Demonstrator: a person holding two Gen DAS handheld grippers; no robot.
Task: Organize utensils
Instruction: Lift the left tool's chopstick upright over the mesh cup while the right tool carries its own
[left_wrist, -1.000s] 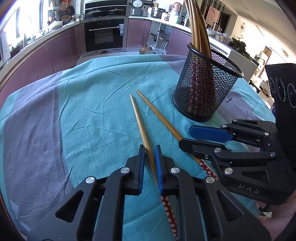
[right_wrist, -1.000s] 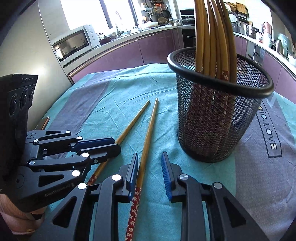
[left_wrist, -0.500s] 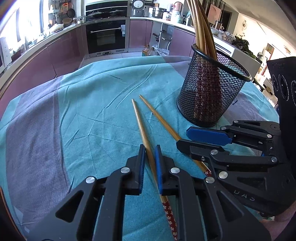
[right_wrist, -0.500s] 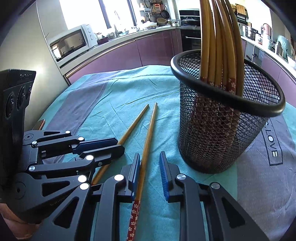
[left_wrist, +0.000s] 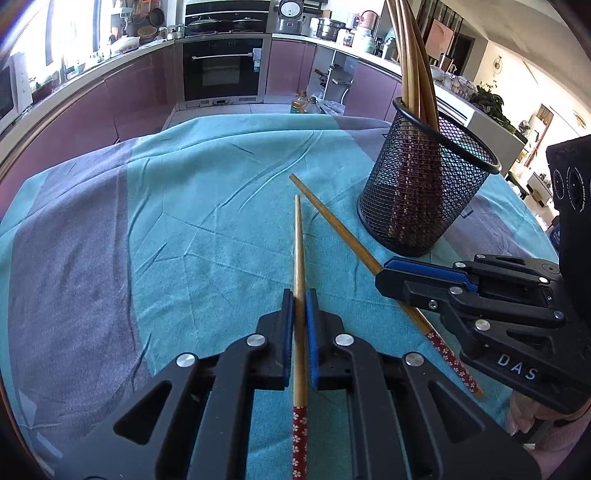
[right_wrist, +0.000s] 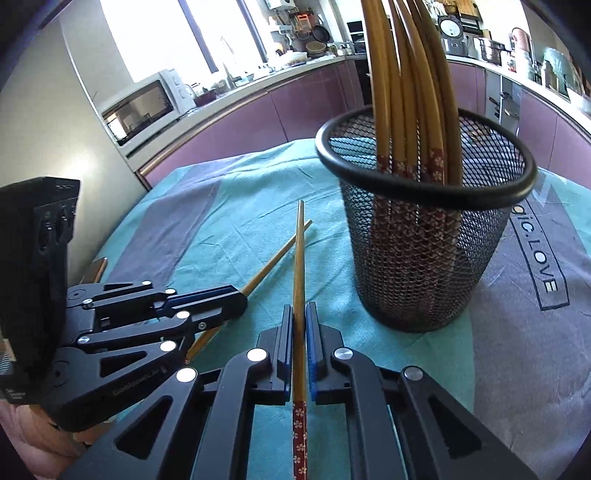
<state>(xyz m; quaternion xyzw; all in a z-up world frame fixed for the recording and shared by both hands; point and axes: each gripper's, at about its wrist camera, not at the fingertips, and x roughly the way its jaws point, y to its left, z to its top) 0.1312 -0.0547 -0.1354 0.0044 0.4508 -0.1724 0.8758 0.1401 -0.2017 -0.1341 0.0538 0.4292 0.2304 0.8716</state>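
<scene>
**Both chopsticks now clamped**

Right gripper (right_wrist: 299, 317) has shut since a second ago; its pads were apart then.

Left wrist view: left gripper (left_wrist: 300, 306) pinches left chopstick (left_wrist: 298, 251), tip forward over the teal cloth (left_wrist: 207, 206).

Right wrist view: right gripper clamps right chopstick (right_wrist: 299, 258). Mesh holder (right_wrist: 424, 258) with more chopsticks stands just right.

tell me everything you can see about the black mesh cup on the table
The mesh cup is a round black wire-mesh holder with a thick smooth rim. It stands upright on the teal and grey tablecloth, right of the two loose chopsticks and ahead of both tongs. It holds a bundle of chopsticks, tan wood, their red flowered ends down inside, showing through the mesh, shafts leaning on the rim. Neither pair of tongs touches it.
</scene>
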